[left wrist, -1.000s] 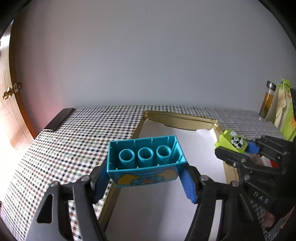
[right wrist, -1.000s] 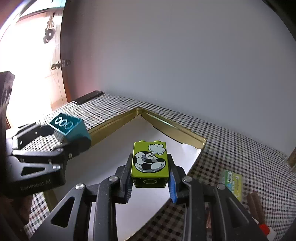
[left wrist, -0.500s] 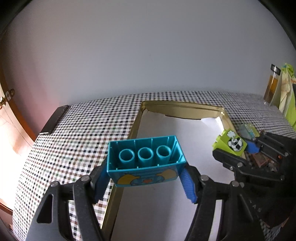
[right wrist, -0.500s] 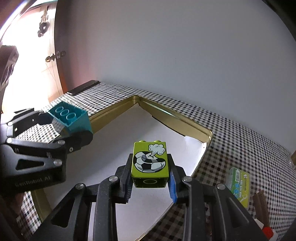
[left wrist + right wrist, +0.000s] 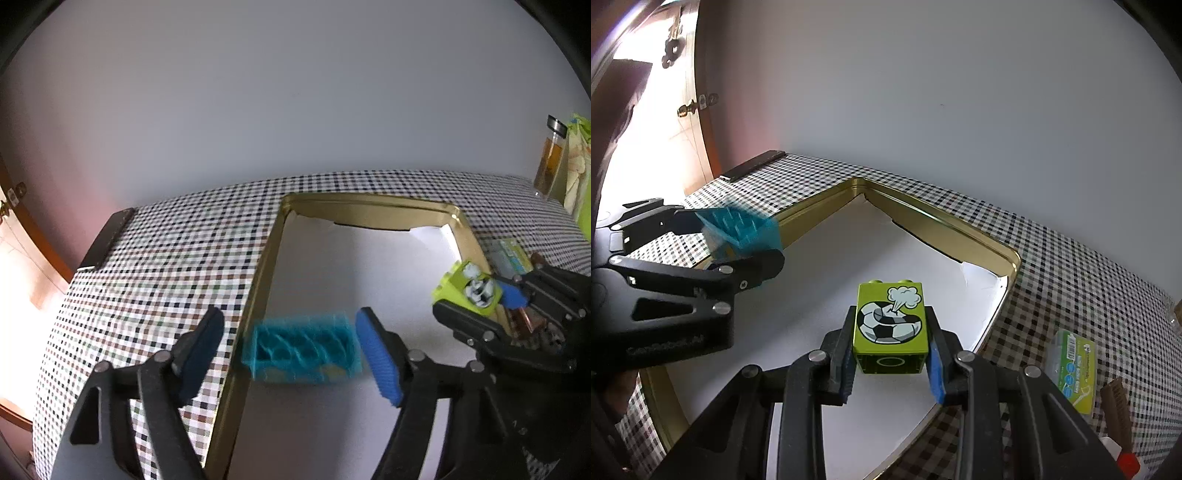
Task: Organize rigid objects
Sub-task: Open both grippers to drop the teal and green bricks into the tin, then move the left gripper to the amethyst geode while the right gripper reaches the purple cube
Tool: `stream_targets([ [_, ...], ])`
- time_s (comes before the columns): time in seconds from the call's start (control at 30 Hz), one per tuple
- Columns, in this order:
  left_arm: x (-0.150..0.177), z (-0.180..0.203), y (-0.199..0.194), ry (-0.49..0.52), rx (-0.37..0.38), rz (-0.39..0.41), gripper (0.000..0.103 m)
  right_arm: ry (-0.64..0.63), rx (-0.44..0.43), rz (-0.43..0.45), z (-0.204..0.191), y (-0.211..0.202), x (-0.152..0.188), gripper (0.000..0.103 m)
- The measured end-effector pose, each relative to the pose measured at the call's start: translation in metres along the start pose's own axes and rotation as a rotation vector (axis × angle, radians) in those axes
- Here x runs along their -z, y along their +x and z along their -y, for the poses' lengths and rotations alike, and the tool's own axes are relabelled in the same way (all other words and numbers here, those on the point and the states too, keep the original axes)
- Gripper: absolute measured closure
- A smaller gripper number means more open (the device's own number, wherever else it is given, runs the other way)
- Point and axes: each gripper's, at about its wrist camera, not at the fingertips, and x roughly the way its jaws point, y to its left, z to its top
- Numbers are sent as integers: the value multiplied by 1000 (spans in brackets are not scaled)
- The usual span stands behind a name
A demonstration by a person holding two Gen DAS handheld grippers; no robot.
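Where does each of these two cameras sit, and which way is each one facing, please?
Left wrist view: on the left gripper, looking forward and down into the gold tray; its fingers have just been opening, the blurred teal block loose between them.
Right wrist view: on the right gripper, looking down over the same tray; its fingers clamp the green football block.
Shared: tray, checked tablecloth, both blocks, and each view shows the other gripper.

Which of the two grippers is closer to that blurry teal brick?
Left. The teal brick sits between the left gripper's just-opened fingers, untouched; the right gripper is off to the side, clamping a green brick.
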Motion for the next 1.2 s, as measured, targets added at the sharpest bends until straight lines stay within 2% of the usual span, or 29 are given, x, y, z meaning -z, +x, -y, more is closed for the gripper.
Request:
stream_targets([
  [0.1,4,0,-8,-4,-15,27,24,7,-10,9,1,-3,2,63],
  [0.27,14,-2,-36,-73,4,124,4,32,-9,47,4,-18,8,54],
  [0.33,24,-1,-50,-94,9,173,1,44,-11,66,6,-28,12,49],
  [0.43,41,1,-66,-113,20,220,1,66,-8,103,8,-48,23,42],
  [0.6,72,15,-84,-147,75,274,1,47,3,140,14,-85,53,40],
  [0.73,85,40,-92,-139,94,312,1,27,68,176,22,-118,86,37],
  [0.83,91,57,-96,-135,117,332,1,40,138,211,36,-143,114,28],
  [1.03,102,85,-110,-131,148,379,1,139,282,199,80,-171,165,26],
  [1.13,103,98,-114,-111,176,382,1,206,300,179,102,-174,179,26],
  [1.2,102,109,-114,-85,183,373,1,263,276,181,116,-178,183,26],
])
